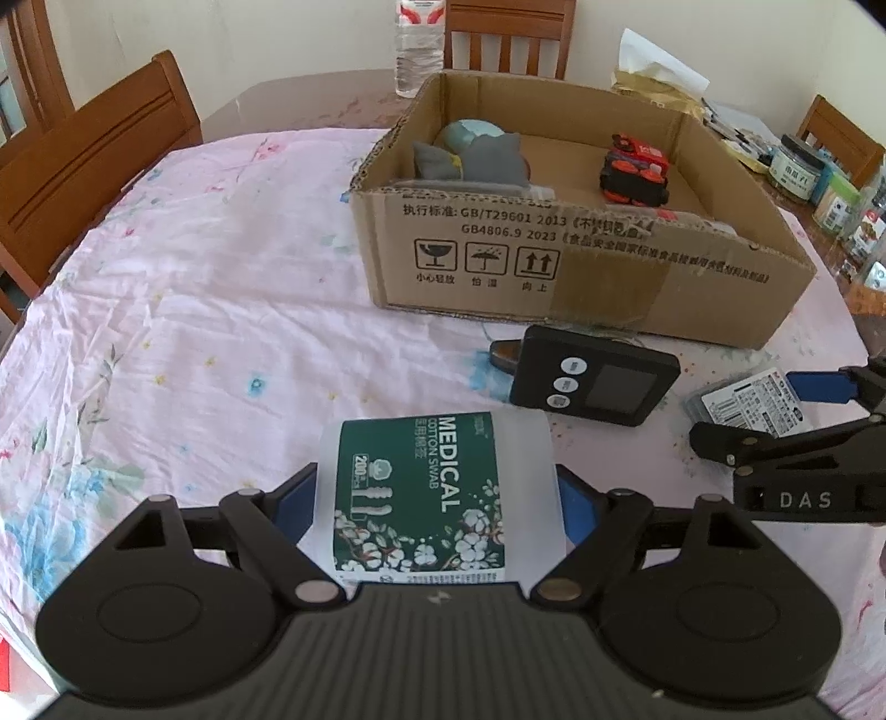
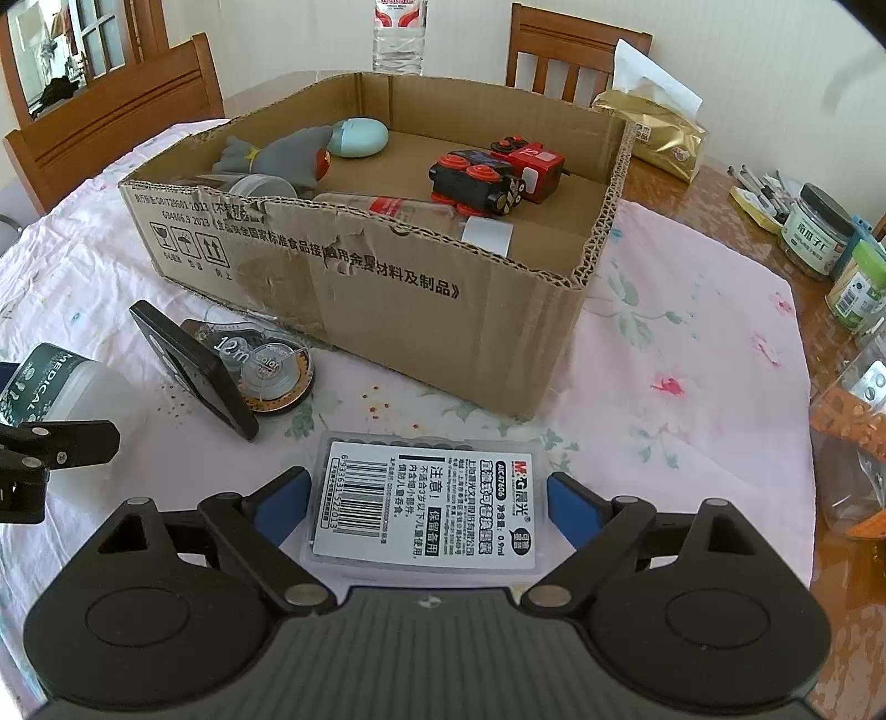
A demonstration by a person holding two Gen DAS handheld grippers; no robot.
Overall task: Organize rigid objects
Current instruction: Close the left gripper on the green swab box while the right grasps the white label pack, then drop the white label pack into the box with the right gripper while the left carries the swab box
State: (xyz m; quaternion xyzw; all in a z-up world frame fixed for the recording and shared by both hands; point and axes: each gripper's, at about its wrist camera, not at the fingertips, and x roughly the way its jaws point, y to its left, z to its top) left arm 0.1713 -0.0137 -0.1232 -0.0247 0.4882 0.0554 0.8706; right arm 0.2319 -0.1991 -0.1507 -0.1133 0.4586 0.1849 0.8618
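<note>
Box (image 1: 581,260) already holds a grey plush, a toy truck and a few bits; four things are left out on the cloth. Left gripper (image 1: 437,498) is pinching the cotton swab tub (image 1: 426,487); timer (image 1: 595,374) and tape dispenser (image 2: 271,371) sit in between; right gripper (image 2: 426,498) is spread around the flat refill case (image 2: 426,504), pads just beside it, not gripping.

- The left wrist view looked steeply down along its fingers, close over a cotton swab tub (image 1: 437,493), toward the cardboard box (image 1: 554,266) further back.
- The right wrist view looked likewise, close over a flat labelled case (image 2: 423,507), from further right.
- Both shared the box, the black timer (image 1: 595,379) and a water bottle (image 2: 398,33).
</note>
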